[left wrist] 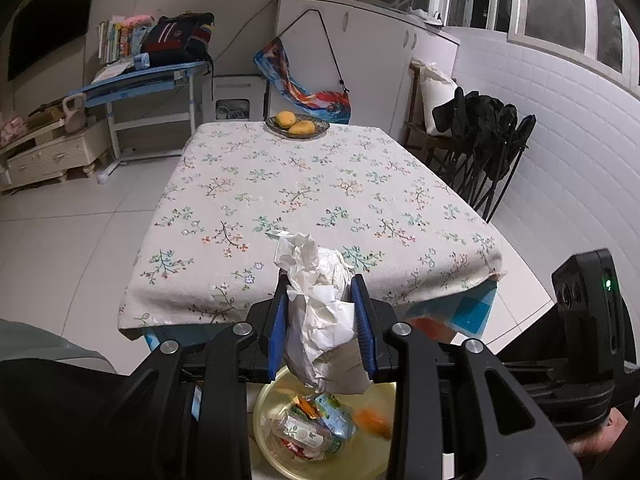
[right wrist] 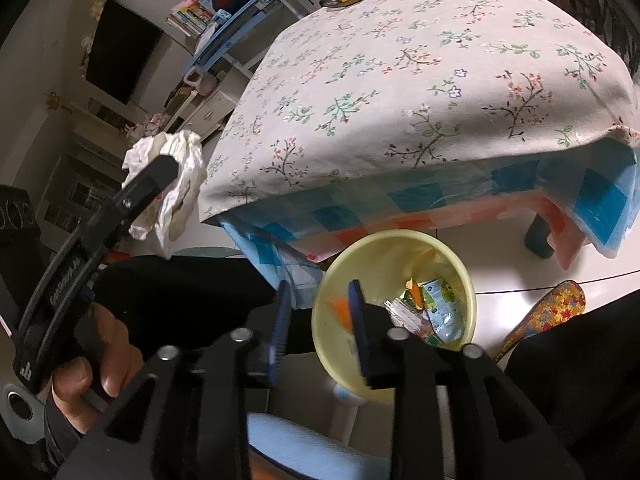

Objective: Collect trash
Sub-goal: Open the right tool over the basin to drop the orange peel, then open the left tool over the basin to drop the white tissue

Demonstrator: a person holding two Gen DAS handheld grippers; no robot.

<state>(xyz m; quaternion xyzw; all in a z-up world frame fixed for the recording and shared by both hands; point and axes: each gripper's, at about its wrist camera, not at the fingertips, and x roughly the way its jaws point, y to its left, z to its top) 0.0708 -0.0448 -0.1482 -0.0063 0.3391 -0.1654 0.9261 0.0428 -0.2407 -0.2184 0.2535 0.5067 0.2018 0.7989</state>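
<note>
The left gripper (left wrist: 322, 320), with black arms and blue pads, is clenched on a crumpled white paper wad (left wrist: 320, 312). The paper sticks out above the fingertips and hangs down below the pads. Directly under this gripper stands a pale yellow round plastic bin (left wrist: 276, 444). In the bin lie a green and white printed snack wrapper (left wrist: 334, 420), a clear plastic wrapper with red print (left wrist: 300, 436) and a blurred orange scrap (left wrist: 376, 420).

In the right wrist view, the right gripper (right wrist: 316, 328) has its jaws apart and nothing is pressed between the blue pads. The same yellow bin (right wrist: 400, 240) is just ahead of its fingertips and a little to the right, on the white tiled floor (right wrist: 500, 248). The orange scrap (right wrist: 342, 312) shows in the gap between the pads, blurred, and I cannot tell if it touches the bin wall. To the left of this gripper, higher, is the paper wad (right wrist: 176, 184) in the black finger of the left gripper, and a hand (right wrist: 100, 360) in a black sleeve holds that tool.

Beyond both grippers is a table with a white flowered cloth (left wrist: 304, 192) over a blue and orange checked cover (right wrist: 400, 216). At its far edge a dark dish (left wrist: 298, 124) carries two yellow fruits (left wrist: 294, 120). To the right of the right gripper a colourful patterned slipper (right wrist: 548, 312) lies on the floor.
</note>
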